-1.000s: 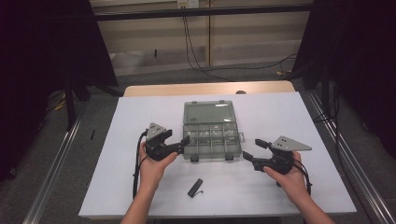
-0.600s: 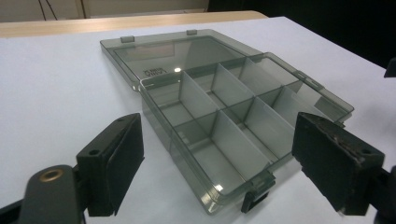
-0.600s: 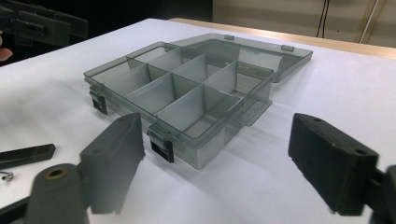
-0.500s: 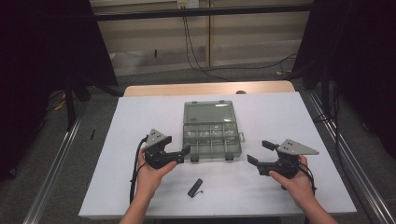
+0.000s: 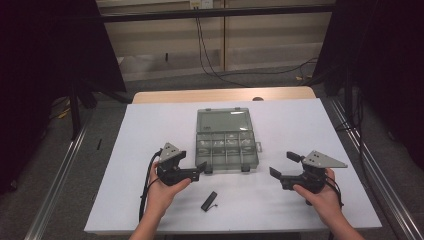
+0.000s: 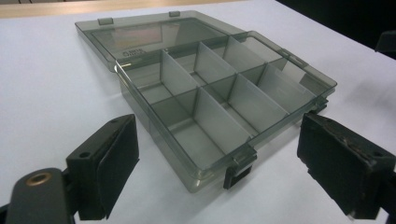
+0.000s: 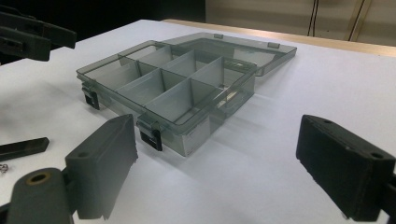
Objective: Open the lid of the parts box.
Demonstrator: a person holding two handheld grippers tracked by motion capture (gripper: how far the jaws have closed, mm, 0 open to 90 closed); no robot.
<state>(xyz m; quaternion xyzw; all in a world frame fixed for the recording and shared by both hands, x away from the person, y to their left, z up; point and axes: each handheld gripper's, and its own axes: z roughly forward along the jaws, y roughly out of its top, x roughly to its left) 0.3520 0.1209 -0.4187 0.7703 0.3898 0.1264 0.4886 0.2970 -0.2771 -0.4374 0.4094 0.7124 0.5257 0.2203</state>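
A smoky clear plastic organiser box (image 5: 226, 145) lies mid-table, its lid (image 5: 223, 120) folded open at the back and its several compartments looking bare. My left gripper (image 5: 201, 167) is at the box's near left corner, by a black latch (image 6: 239, 169). It is open, its jaws have just been opening, and the pads (image 6: 119, 154) touch nothing. My right gripper (image 5: 281, 165) stands off the box's near right side. It too has just been opening, with nothing between its pads (image 7: 338, 161). The box (image 7: 173, 88) lies ahead of it.
A small black stick-like part (image 5: 209, 201) lies on the white table (image 5: 150, 125) near the front edge, between my hands, with a tiny metal piece beside it. That part (image 7: 22, 148) also sits at the left of the right gripper view. Dark floor rails flank the table.
Both grippers' jaws stand wider than before. Both hands have eased back a little toward the near edge. The box and the black part have not moved.
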